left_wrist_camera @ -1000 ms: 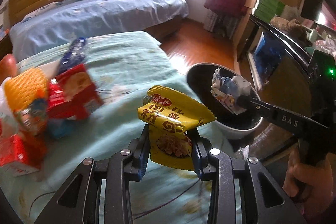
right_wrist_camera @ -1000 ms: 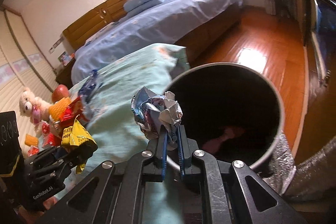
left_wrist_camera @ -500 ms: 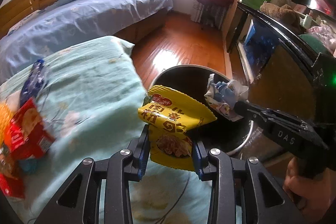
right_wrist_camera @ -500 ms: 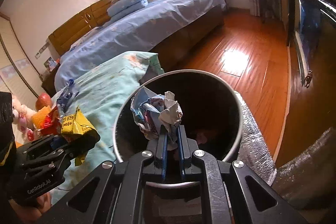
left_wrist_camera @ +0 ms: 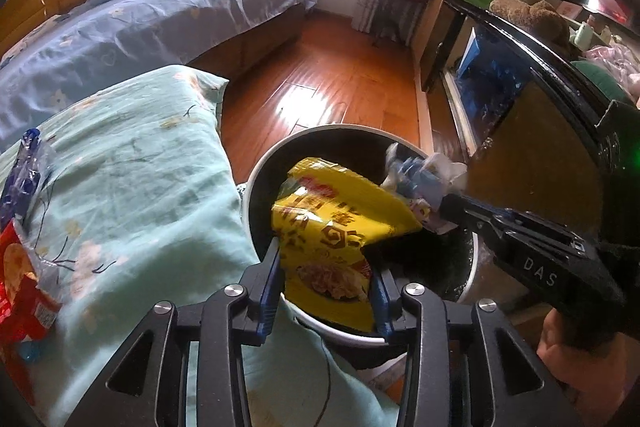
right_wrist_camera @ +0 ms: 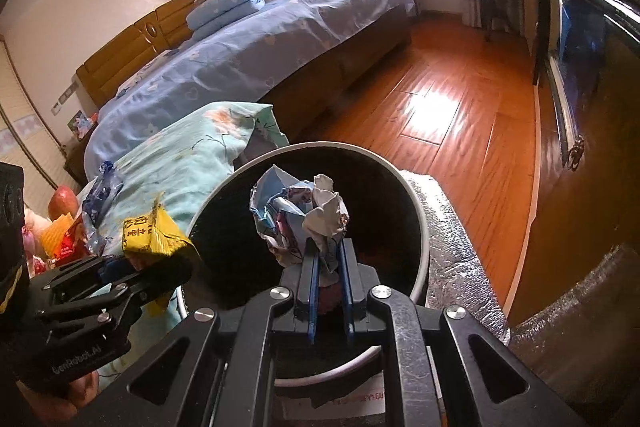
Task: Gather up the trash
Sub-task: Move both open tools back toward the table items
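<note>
Both claws hang over the bin point(left_wrist_camera: 256, 187), each w/ trash. Left claw point(left_wrist_camera: 326, 291) has the yellow wrapper point(left_wrist_camera: 336, 227) between its pads; jaws have just been opening, wrapper looks slack and partly unfolded, hanging over the bin's near-left rim. Right claw point(right_wrist_camera: 329, 267) is narrow, jaws just been easing open a little, crumpled paper point(right_wrist_camera: 300, 215) pinched between the pads above the dark bin mouth.

To do the drop well, imo: open both fully, keep tips inside the rim line so nothing lands on the teal cover point(left_wrist_camera: 132, 163) or floor; the wrapper sits close to the rim, so nudge it farther over the middle first. A shake may be needed if foil clings to a pad.

Hard to see: bin bottom is black, contents unclear. More packets point(left_wrist_camera: 20, 267) lie at far left, cut off by the frame edge and blurred. Can't tell if the wrapper still touches both pads.
</note>
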`<state>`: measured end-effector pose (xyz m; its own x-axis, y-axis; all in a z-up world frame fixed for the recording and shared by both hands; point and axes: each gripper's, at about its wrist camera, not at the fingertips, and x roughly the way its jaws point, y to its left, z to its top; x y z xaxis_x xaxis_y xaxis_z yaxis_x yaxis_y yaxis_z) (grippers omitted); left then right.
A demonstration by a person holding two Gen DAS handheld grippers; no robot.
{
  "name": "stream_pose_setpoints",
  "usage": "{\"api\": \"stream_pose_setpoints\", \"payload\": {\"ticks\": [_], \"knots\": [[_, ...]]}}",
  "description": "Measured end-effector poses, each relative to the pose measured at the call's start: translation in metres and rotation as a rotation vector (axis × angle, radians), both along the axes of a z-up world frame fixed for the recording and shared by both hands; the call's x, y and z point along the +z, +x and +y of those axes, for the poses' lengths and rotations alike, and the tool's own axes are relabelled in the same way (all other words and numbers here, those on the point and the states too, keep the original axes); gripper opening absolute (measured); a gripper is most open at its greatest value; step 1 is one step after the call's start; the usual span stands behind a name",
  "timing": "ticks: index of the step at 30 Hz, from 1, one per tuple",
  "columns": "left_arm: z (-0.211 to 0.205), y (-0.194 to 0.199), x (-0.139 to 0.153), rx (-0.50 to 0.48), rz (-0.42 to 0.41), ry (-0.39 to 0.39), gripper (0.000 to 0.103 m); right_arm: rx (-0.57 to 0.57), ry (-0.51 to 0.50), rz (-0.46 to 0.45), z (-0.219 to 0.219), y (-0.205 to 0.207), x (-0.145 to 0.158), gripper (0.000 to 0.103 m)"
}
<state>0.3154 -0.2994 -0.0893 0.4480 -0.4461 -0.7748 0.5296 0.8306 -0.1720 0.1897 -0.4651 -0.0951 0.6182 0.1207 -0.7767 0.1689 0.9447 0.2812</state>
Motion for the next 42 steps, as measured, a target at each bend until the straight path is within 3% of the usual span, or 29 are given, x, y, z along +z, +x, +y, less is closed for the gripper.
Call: {"api": "stream_pose_setpoints", "payload": {"ticks": [1, 3, 5, 9, 11, 12, 27, 33, 42], "knots": [[0.000, 0.000, 0.000, 0.004, 0.003, 0.002, 0.054, -0.001, 0.003, 0.001, -0.001, 0.000, 0.000, 0.014], [0.003, -0.002, 0.002, 0.015, -0.006, -0.003, 0.063, -0.005, 0.015, -0.001, -0.002, 0.001, 0.000, 0.023], [0.009, -0.006, 0.003, 0.022, -0.008, -0.012, 0.063, -0.008, 0.021, -0.007, -0.002, -0.002, 0.001, 0.043], [0.031, -0.018, 0.001, 0.053, 0.008, -0.028, 0.066, -0.005, 0.045, -0.025, 0.002, -0.007, 0.003, 0.054], [0.047, -0.027, 0.000, 0.077, 0.009, -0.038, 0.068, 0.004, 0.054, -0.033, 0.008, -0.009, 0.005, 0.070], [0.055, -0.033, 0.001, 0.091, 0.007, -0.039, 0.068, 0.011, 0.056, -0.040, 0.012, -0.010, 0.007, 0.072], [0.181, -0.111, 0.012, 0.291, -0.022, -0.065, 0.068, 0.203, 0.106, -0.063, 0.111, -0.027, 0.019, 0.077], [0.235, -0.132, 0.019, 0.391, -0.004, -0.115, 0.069, 0.281, 0.103, -0.063, 0.151, -0.025, 0.021, 0.077], [0.293, -0.157, 0.024, 0.470, -0.022, -0.093, 0.071, 0.377, 0.095, -0.057, 0.199, -0.016, 0.019, 0.078]]}}
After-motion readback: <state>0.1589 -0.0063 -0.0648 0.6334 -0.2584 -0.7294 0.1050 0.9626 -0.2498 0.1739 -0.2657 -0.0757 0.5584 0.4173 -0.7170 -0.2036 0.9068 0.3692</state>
